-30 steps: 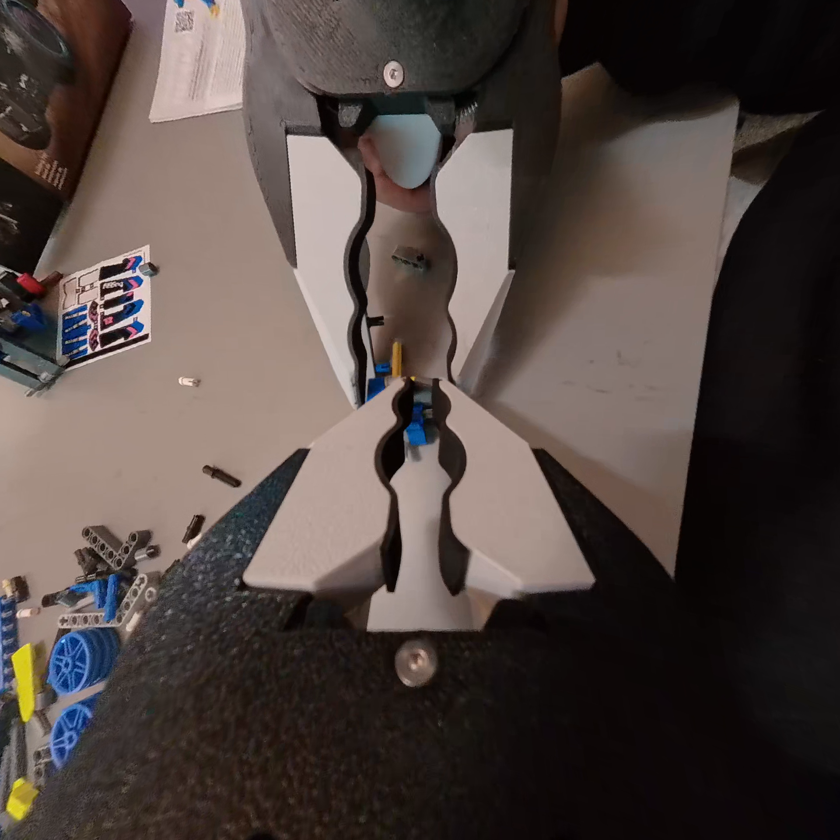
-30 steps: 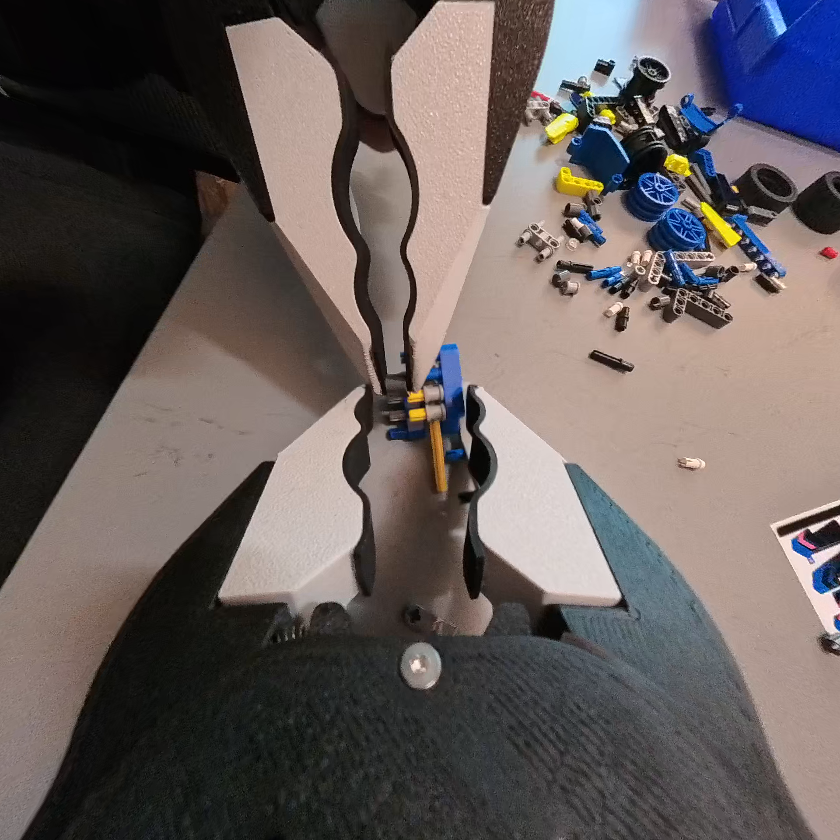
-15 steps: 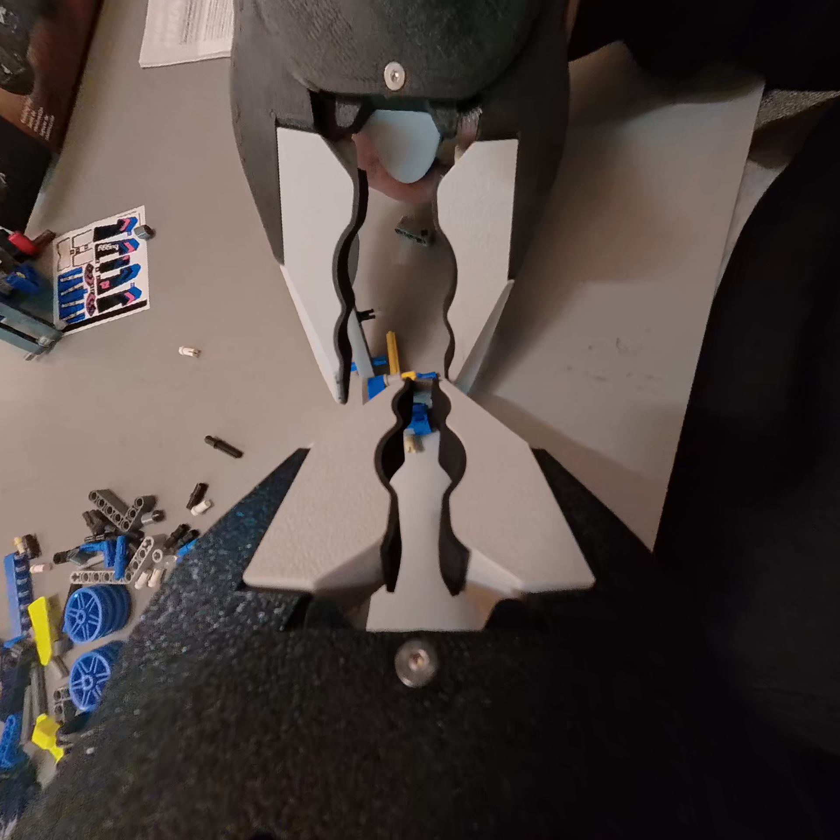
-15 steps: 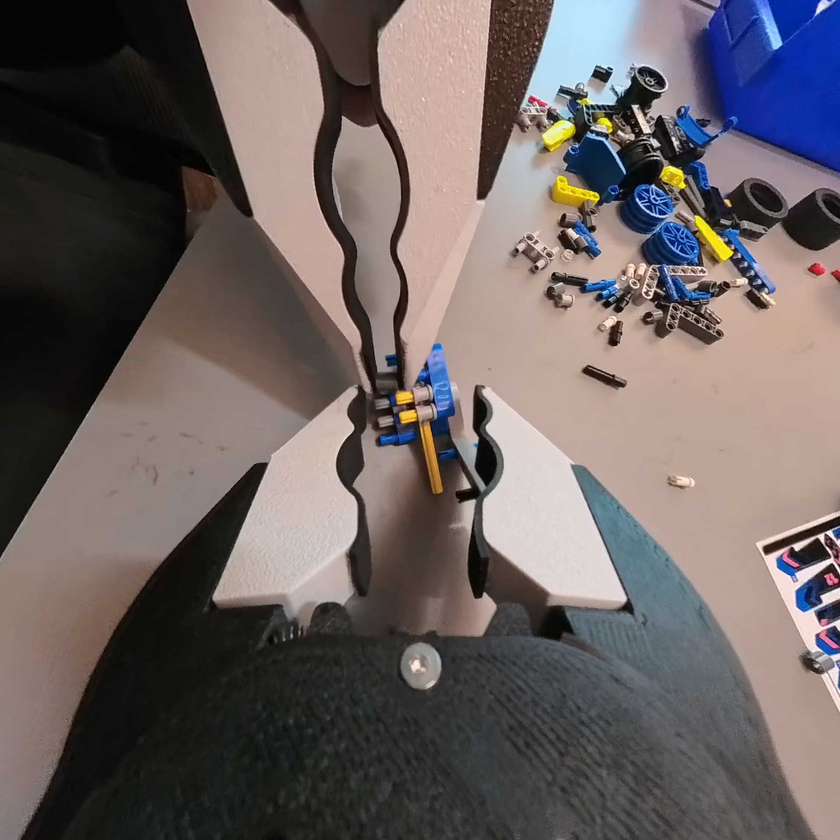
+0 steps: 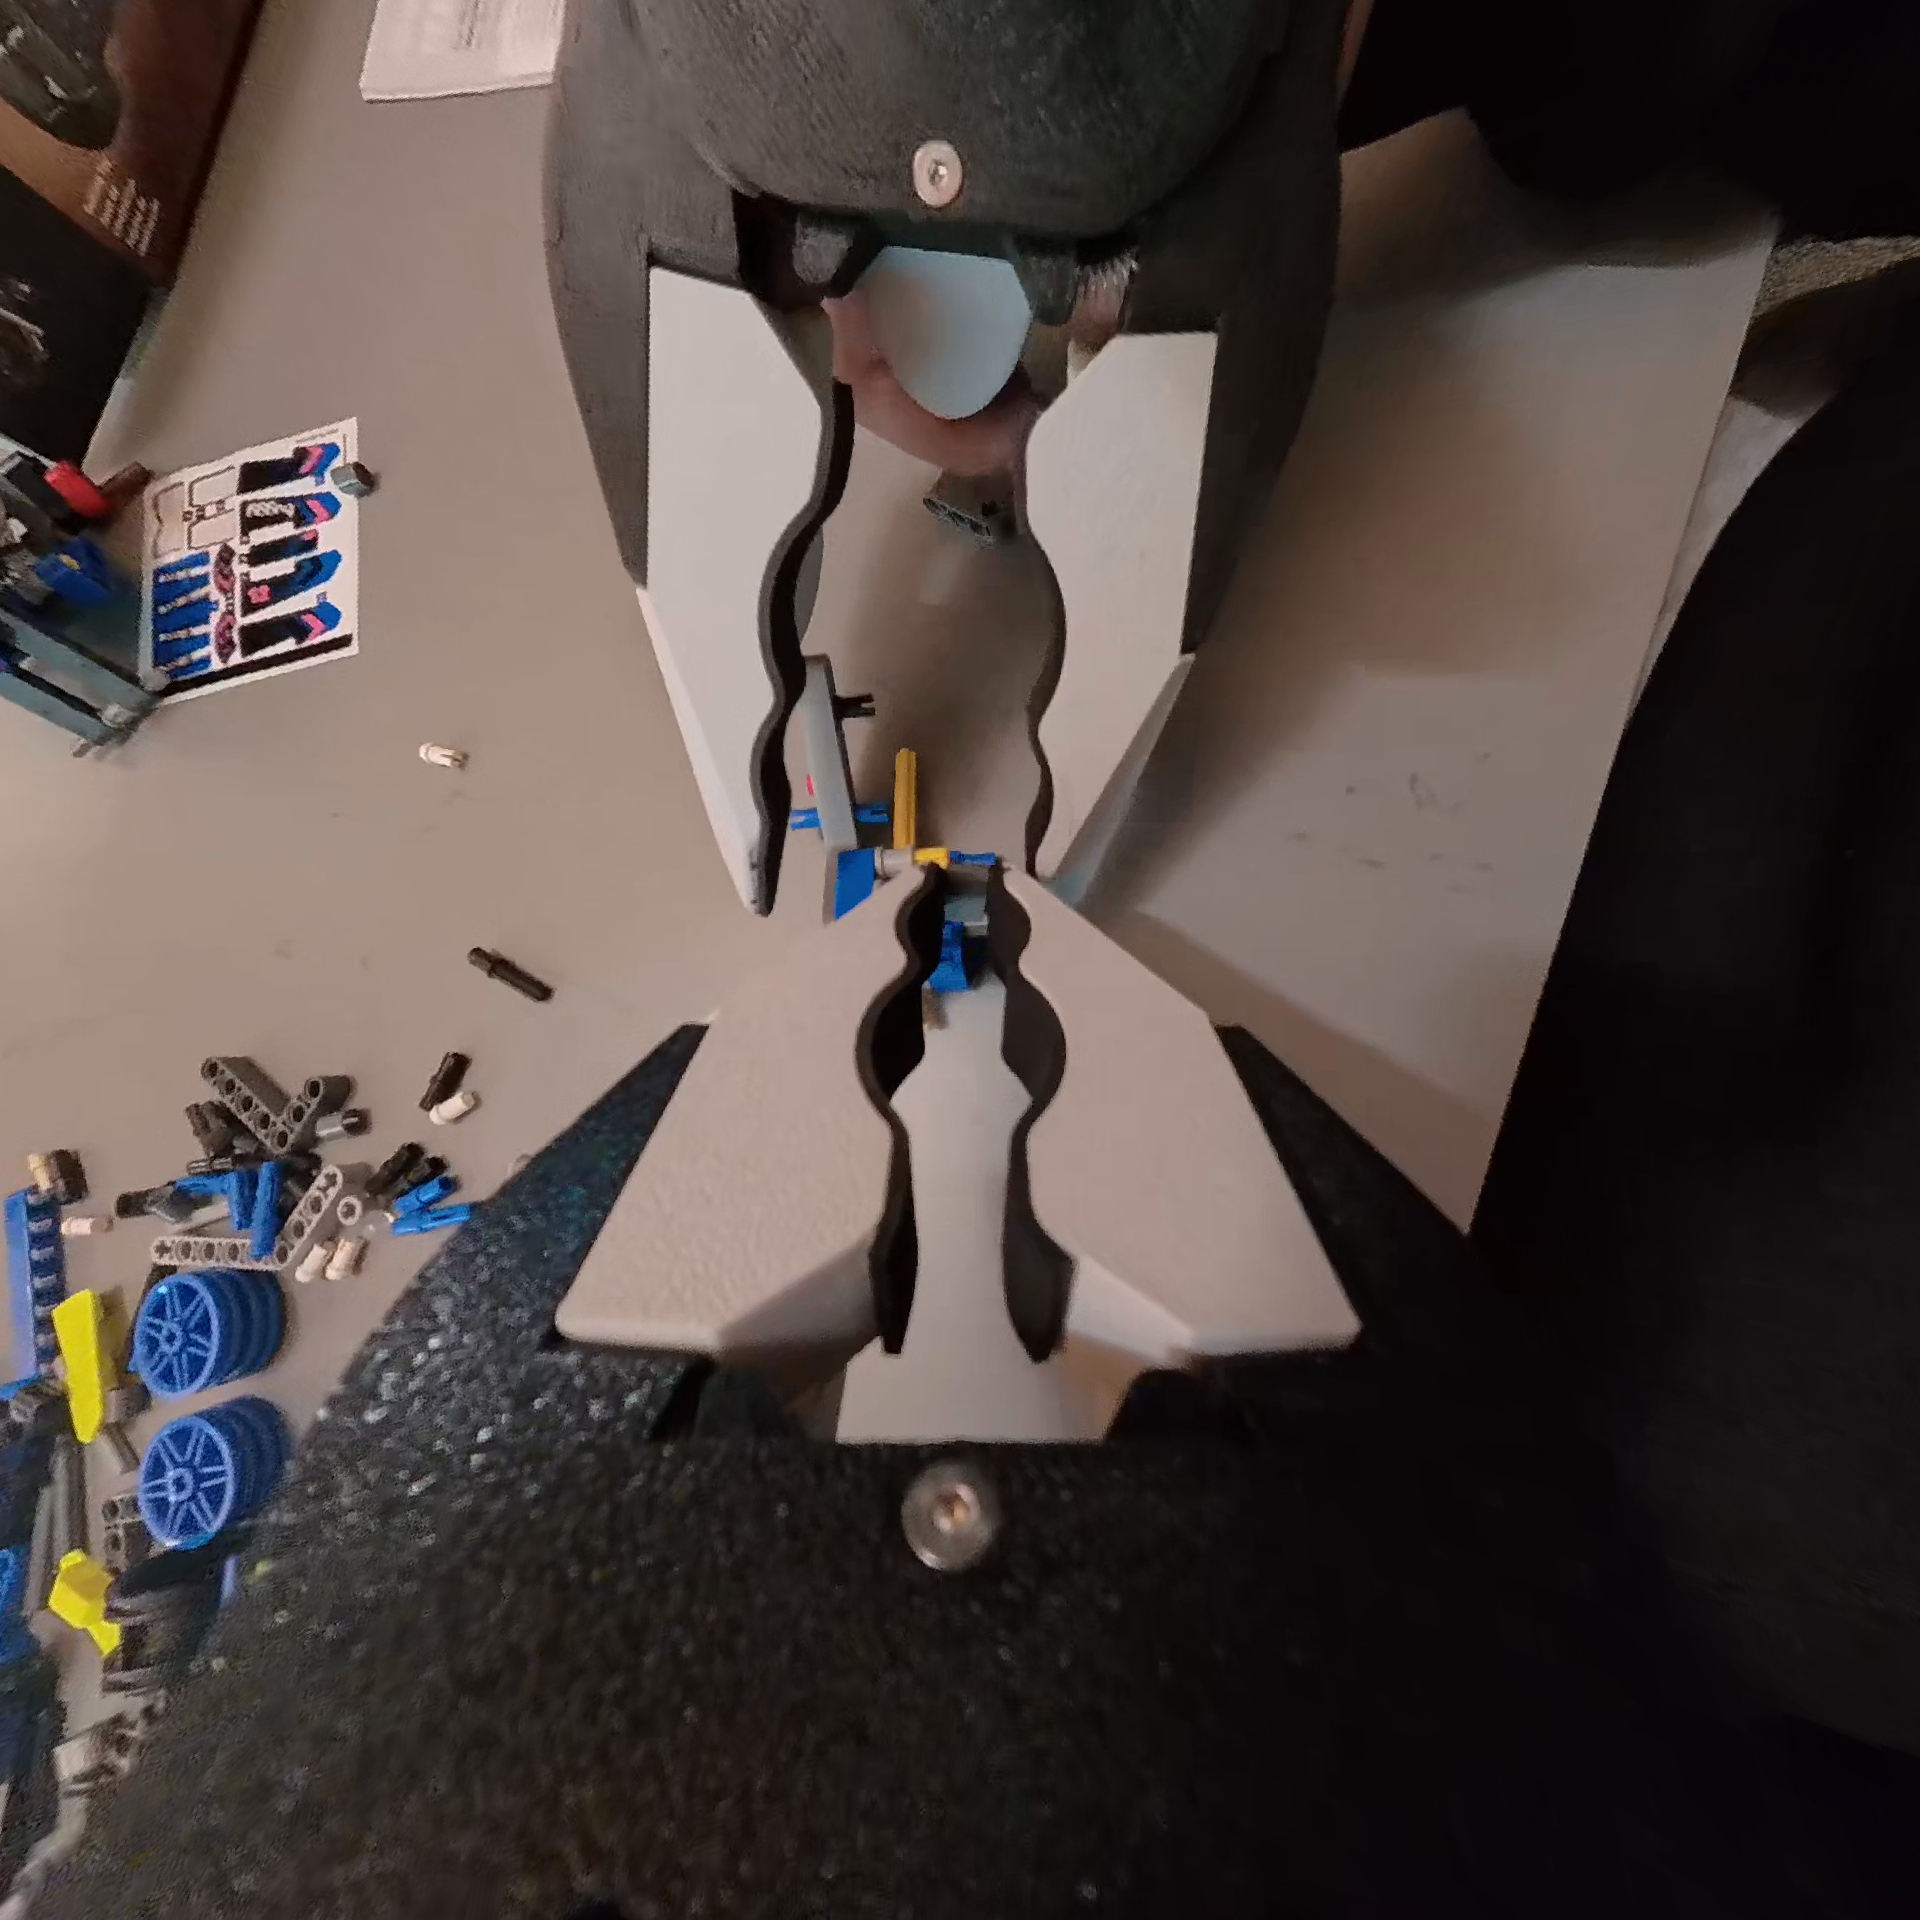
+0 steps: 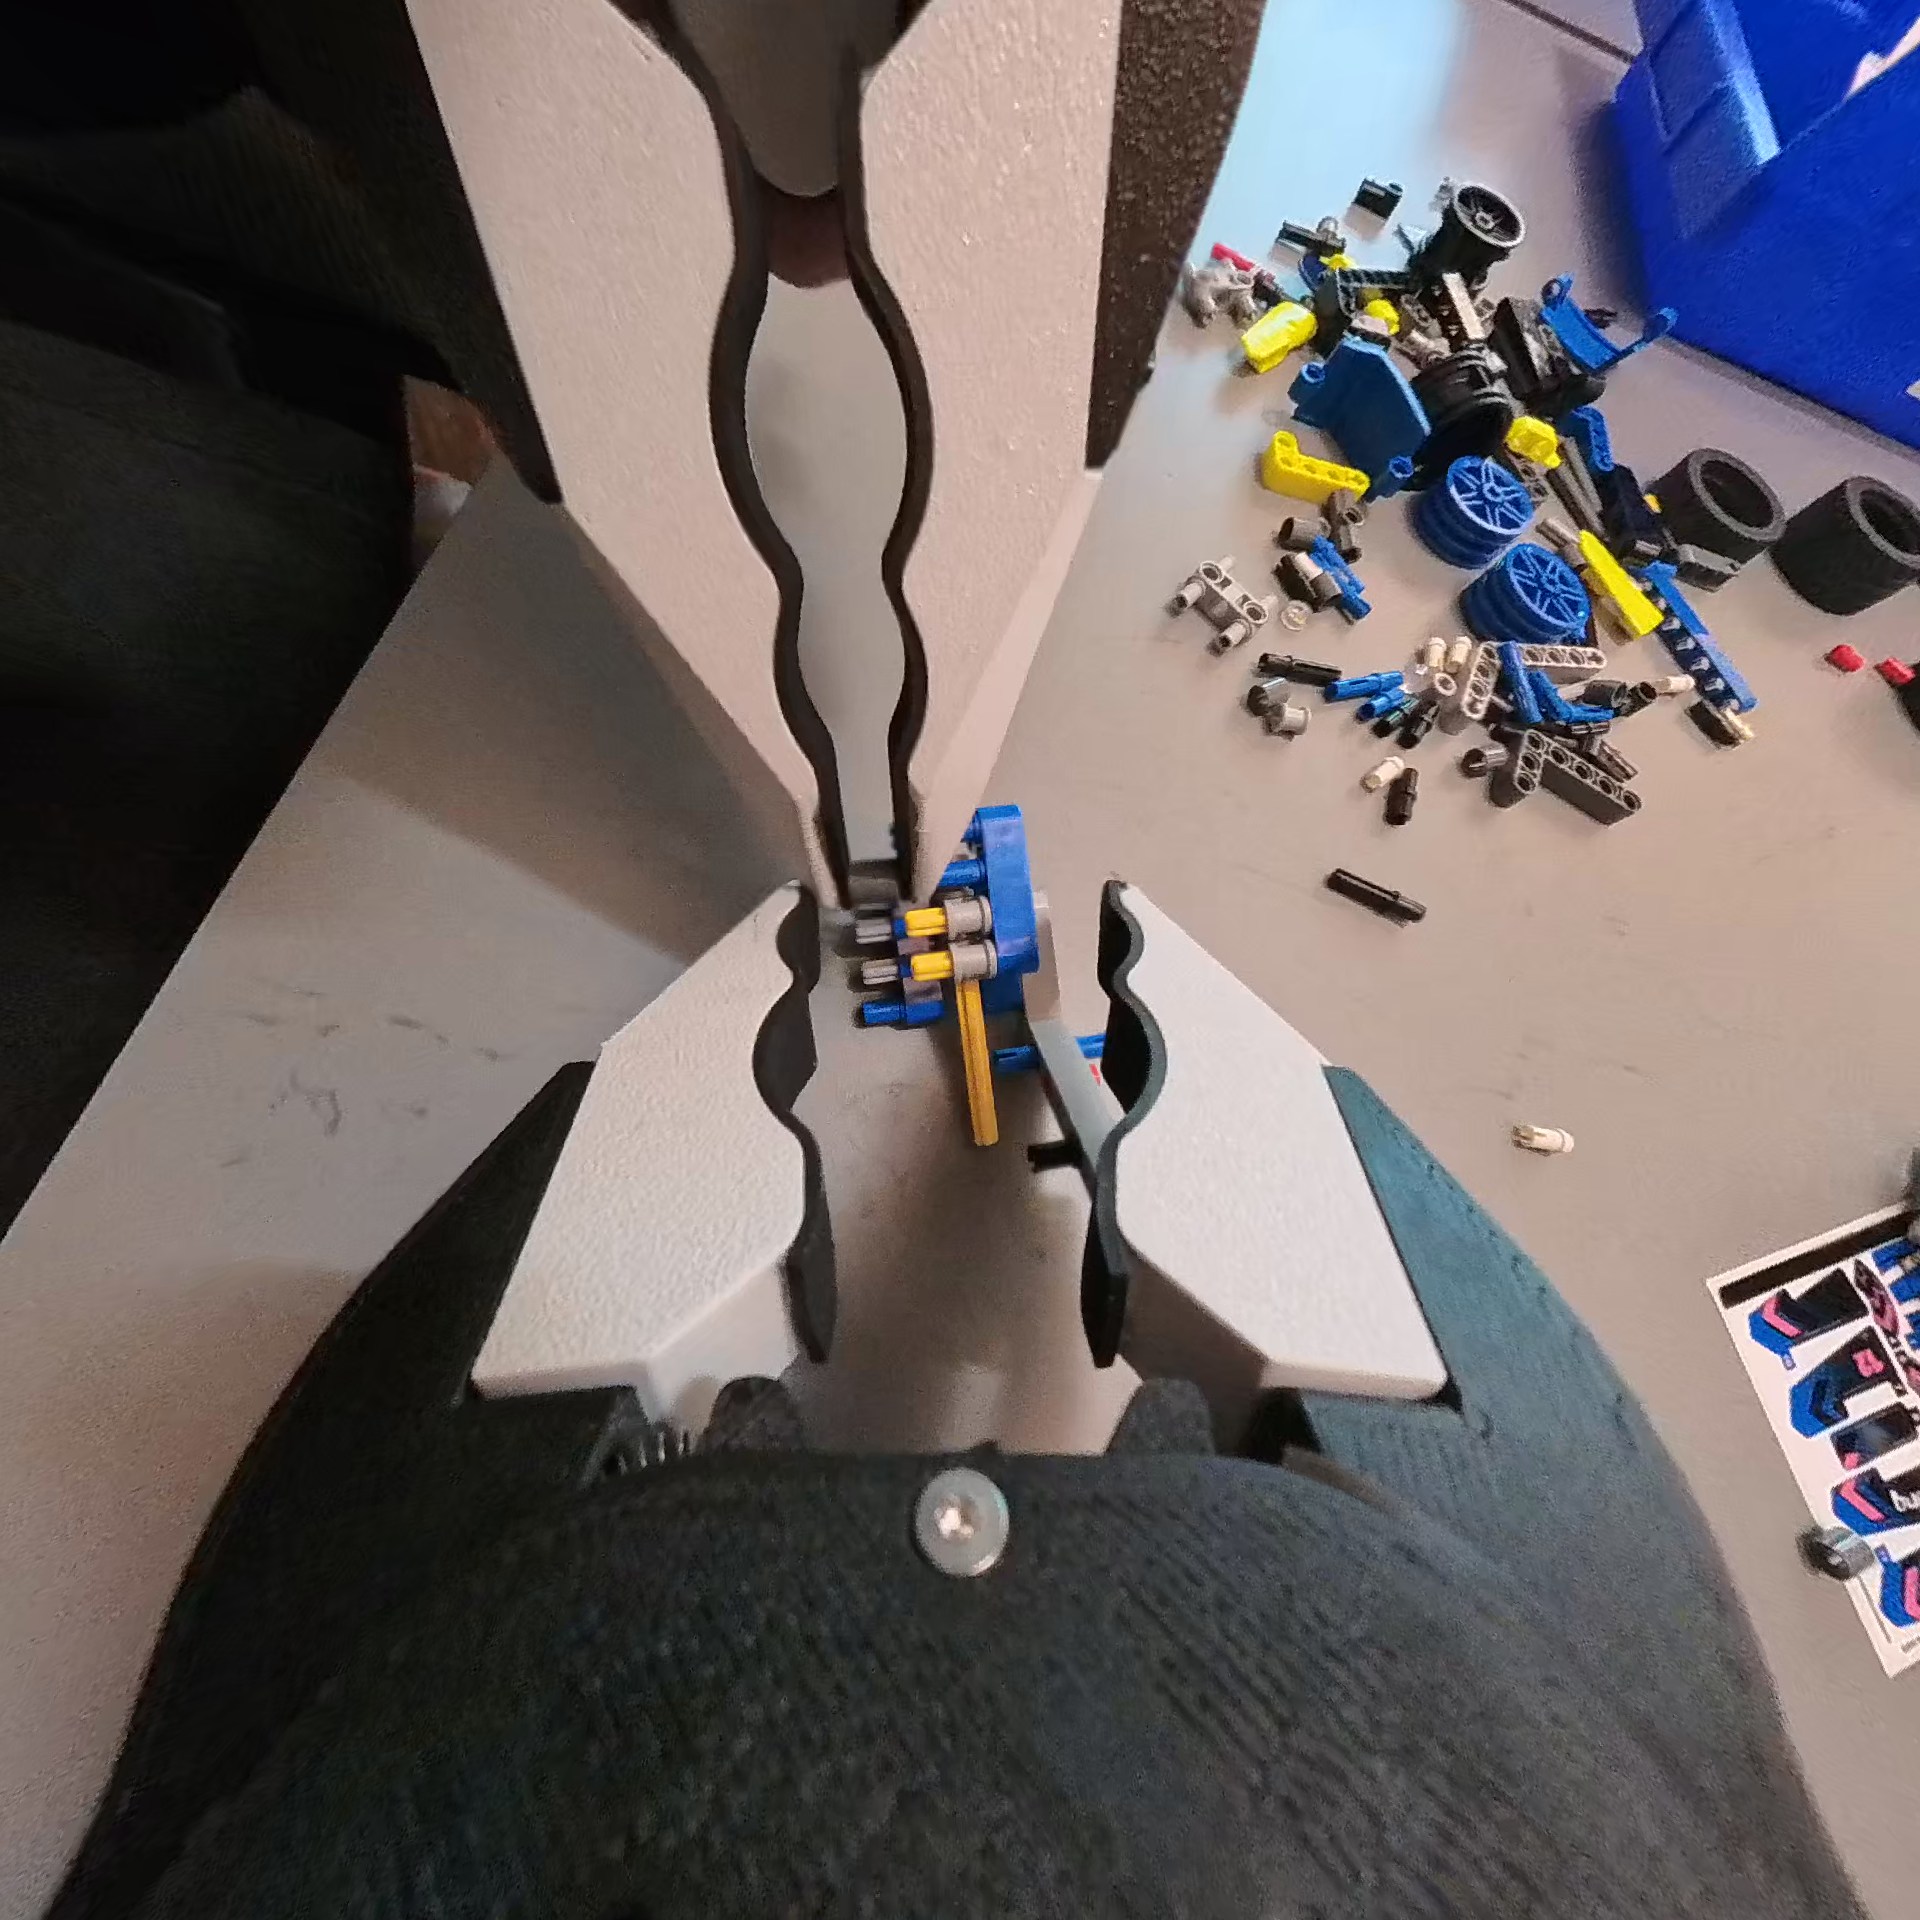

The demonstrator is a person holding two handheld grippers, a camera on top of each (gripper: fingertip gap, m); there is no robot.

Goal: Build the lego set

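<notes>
A small lego assembly (image 6: 1003,914) has a blue plate with blue and grey pins, a yellow axle (image 6: 977,1070) and a grey beam (image 6: 1065,1081). My left gripper (image 5: 958,878) is shut on the assembly's (image 5: 956,956) pin end, a little above the table. In the right wrist view the left gripper (image 6: 868,852) comes in from the top. My right gripper (image 6: 956,894) faces it, open, with its fingers either side of the assembly. The grey beam lies against its right finger. In the left wrist view the right gripper (image 5: 902,883) is open too.
A pile of loose parts (image 6: 1507,582) with blue wheels and black tyres (image 6: 1714,509) lies to the side, with a blue bin (image 6: 1787,187) behind. A sticker sheet (image 5: 255,561), black pin (image 5: 509,974), paper sheet (image 5: 457,42) and box (image 5: 62,156) lie on the grey table (image 5: 1351,831). A person in dark clothes sits at its edge. The grippers are tip to tip, or close to it.
My right gripper's jaws have opened a little wider. The assembly has turned slightly, so the grey beam and yellow axle show more. My left gripper stays shut on it.
</notes>
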